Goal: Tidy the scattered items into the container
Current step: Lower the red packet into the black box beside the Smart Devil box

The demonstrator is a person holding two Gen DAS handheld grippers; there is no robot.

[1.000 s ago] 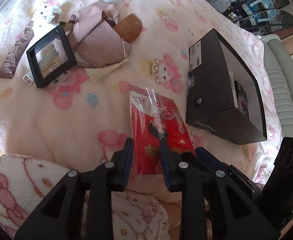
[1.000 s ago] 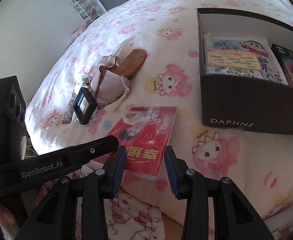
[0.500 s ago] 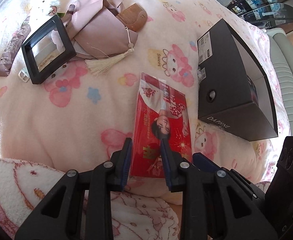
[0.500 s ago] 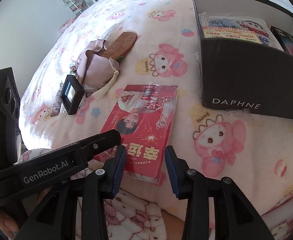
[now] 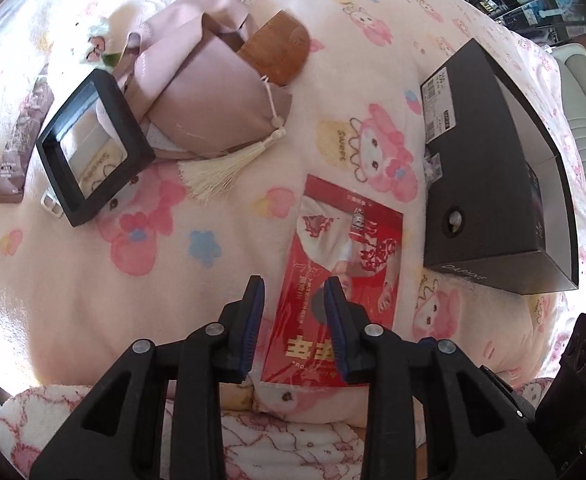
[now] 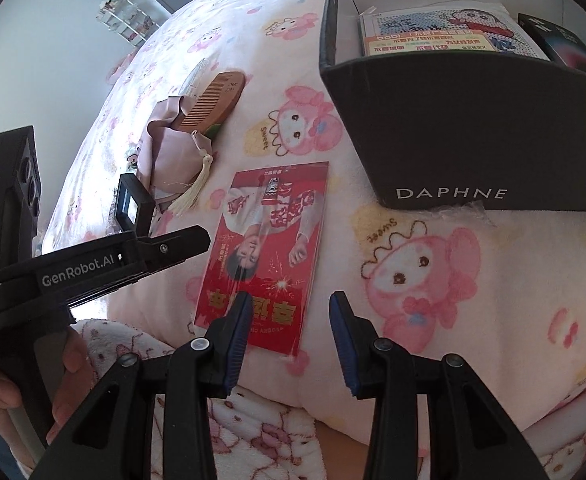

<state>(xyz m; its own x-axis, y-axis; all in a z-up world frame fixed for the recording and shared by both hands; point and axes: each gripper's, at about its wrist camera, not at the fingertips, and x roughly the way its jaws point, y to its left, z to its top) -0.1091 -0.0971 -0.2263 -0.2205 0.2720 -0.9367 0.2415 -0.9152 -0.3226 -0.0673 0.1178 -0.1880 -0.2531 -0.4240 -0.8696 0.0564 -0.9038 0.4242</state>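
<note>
While left gripper (image 5: 295, 300) fingers open over red packet (image 5: 345, 264), right gripper (image 6: 289, 320) fingers parted, empty.

Both wrist views aimed steeply down from close above the bed (image 5: 73, 280), along the jaws. Left looking from the bed's near edge, right from just beside. Shared: red packet (image 5: 345, 256) (image 6: 269, 240), black box (image 5: 489, 184) (image 6: 473, 120).
</note>
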